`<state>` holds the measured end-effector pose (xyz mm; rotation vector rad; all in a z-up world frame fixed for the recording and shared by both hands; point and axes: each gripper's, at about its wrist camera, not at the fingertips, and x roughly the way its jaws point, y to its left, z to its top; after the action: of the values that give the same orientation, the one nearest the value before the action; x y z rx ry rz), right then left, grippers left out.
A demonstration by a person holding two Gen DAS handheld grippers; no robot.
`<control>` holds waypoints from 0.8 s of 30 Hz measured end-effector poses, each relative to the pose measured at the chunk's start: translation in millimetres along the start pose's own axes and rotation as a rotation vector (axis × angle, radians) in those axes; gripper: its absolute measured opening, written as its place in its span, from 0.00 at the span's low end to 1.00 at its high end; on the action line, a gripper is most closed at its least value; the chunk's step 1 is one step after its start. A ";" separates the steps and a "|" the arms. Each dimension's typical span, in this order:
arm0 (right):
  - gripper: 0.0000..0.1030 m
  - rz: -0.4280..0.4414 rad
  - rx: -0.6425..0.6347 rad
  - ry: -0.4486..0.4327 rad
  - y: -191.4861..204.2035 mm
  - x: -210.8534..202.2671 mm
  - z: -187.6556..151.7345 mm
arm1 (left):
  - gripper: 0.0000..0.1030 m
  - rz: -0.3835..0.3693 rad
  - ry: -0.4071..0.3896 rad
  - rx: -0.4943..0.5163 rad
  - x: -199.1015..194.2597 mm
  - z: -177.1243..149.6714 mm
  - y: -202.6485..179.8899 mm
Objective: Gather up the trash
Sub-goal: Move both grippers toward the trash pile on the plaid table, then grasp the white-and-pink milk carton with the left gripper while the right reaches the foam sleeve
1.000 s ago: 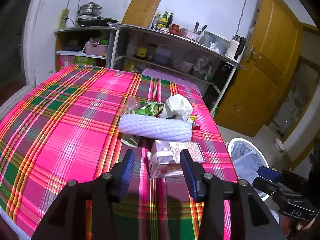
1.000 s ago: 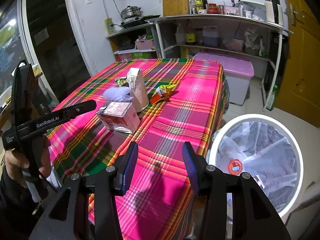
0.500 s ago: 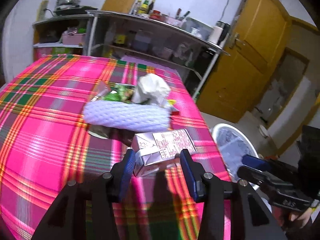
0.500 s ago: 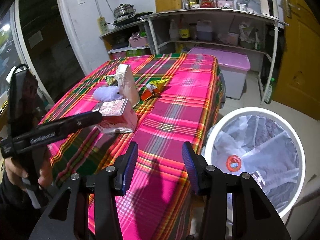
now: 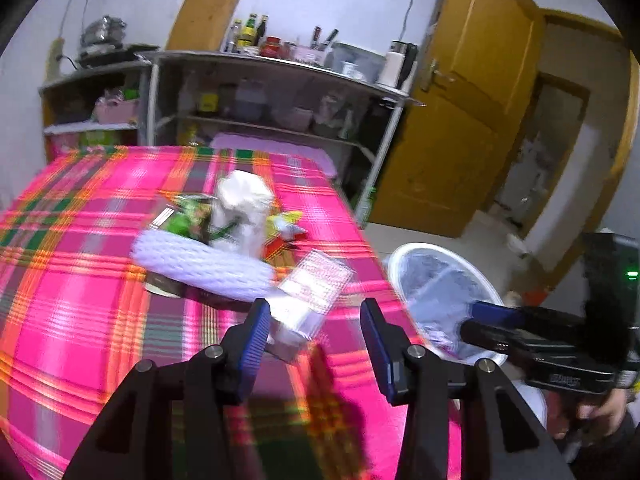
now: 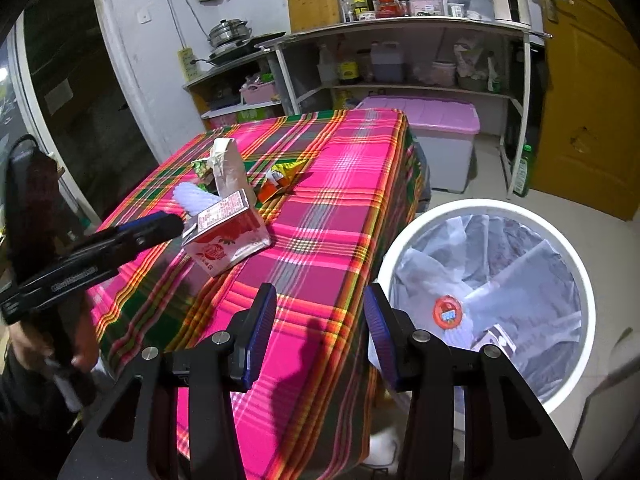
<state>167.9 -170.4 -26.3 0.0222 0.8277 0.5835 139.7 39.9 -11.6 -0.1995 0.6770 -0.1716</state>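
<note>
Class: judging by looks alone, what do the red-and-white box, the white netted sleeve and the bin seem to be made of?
Box: likely coated paperboard; sharp folds, printed faces.
Sleeve: seemingly soft foam mesh; blurred.
Bin: apparently smooth white plastic, lined with a thin translucent bag.

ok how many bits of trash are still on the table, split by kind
Cartons: 2, pink milk carton and upright white carton
Foam net sleeves: 1
Snack wrappers: 2, green and yellow-red
Total: 5 that I can make out

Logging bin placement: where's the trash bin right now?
The bin stands on the floor by the table's right edge, at right in both views, below the door.
</note>
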 end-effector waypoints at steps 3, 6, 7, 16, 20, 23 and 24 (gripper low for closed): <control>0.46 0.002 0.001 -0.002 0.2 -1.0 -1.6 | 0.45 0.037 0.025 0.007 11.0 1.3 11.9; 0.46 0.000 0.009 -0.003 -2.4 -2.0 -2.4 | 0.45 -0.020 0.060 0.019 17.9 -0.3 11.3; 0.46 -0.002 0.012 -0.002 -3.3 -2.3 -2.7 | 0.45 -0.050 0.064 0.042 18.3 -1.8 4.0; 0.46 -0.014 0.030 -0.005 -10.7 -5.5 -5.0 | 0.45 -0.101 0.081 0.104 20.6 -9.7 -25.4; 0.46 -0.018 0.042 -0.001 -13.9 -5.2 -6.6 | 0.45 -0.040 0.087 0.117 25.5 -10.8 -30.2; 0.46 -0.018 0.046 0.001 -15.0 -5.6 -7.6 | 0.45 0.015 0.096 0.145 34.9 -10.3 -37.0; 0.46 -0.018 0.045 0.001 -14.7 -5.9 -7.8 | 0.45 0.022 0.098 0.147 37.6 -10.3 -38.3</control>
<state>166.4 -187.3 -31.1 0.0558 0.8407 0.5482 158.4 -6.8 -33.0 -0.0427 0.7606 -0.2099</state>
